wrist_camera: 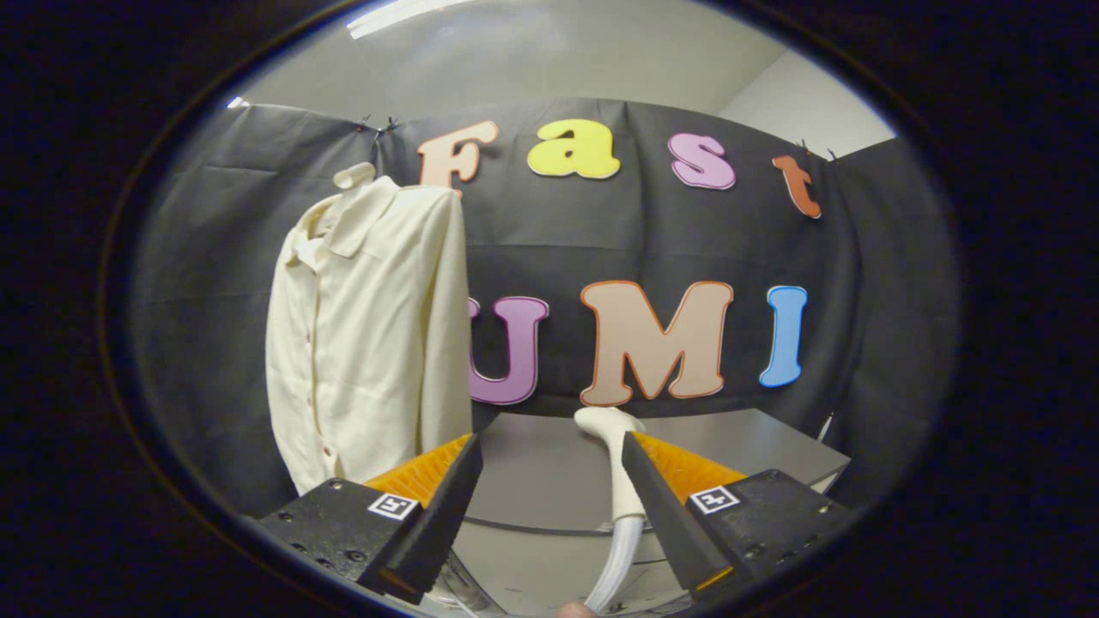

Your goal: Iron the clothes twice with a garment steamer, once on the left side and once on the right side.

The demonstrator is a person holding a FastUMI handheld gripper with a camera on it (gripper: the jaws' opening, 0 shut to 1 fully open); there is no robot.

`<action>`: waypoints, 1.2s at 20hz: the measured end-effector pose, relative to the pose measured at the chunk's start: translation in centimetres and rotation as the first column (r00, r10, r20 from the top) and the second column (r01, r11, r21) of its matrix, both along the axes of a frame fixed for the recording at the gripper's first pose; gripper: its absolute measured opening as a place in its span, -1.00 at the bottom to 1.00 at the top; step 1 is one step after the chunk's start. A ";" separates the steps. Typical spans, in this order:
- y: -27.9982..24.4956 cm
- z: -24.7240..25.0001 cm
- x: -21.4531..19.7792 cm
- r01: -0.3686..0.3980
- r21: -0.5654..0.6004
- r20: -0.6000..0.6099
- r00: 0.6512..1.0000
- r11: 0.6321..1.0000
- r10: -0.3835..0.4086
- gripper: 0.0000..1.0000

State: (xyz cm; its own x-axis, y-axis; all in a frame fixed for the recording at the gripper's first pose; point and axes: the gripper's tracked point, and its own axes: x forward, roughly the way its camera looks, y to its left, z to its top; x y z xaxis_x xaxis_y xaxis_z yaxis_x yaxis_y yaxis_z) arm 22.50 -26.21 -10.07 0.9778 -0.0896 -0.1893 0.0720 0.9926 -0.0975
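A cream button-up shirt [365,335] hangs on a hanger in front of the black cloth wall, beyond and to the left of my left finger. The white garment steamer head [608,424] stands upright between my fingers, close against the inner side of the right finger [657,489]. Its handle [625,489] runs down into a pale hose [616,571]. My gripper [551,439] is open, with a wide gap between the left finger [446,498] and the steamer. Only the right finger is near the handle.
A grey table [738,451] lies just beyond the fingers, under the cloth wall. A round grey base [532,536] shows below, between the fingers. A bit of a person's finger [573,611] shows at the very bottom.
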 end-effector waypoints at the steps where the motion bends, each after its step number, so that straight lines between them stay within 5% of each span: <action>1: -1.1 -0.4 1.2 0.016 0.005 -0.013 1.000 1.000 -0.016 0.97; 6: -4.8 -2.4 6.4 0.049 -0.049 -0.061 0.997 0.998 -0.052 0.83; 12: -6.1 -5.9 10.8 0.042 -0.048 -0.201 0.978 0.998 -0.051 0.31; 20: -8.4 -11.8 12.0 0.053 -0.063 -0.452 0.889 0.997 -0.075 0.27; 24: -8.2 -11.2 12.2 0.062 -0.027 -0.437 0.897 0.998 -0.068 -0.09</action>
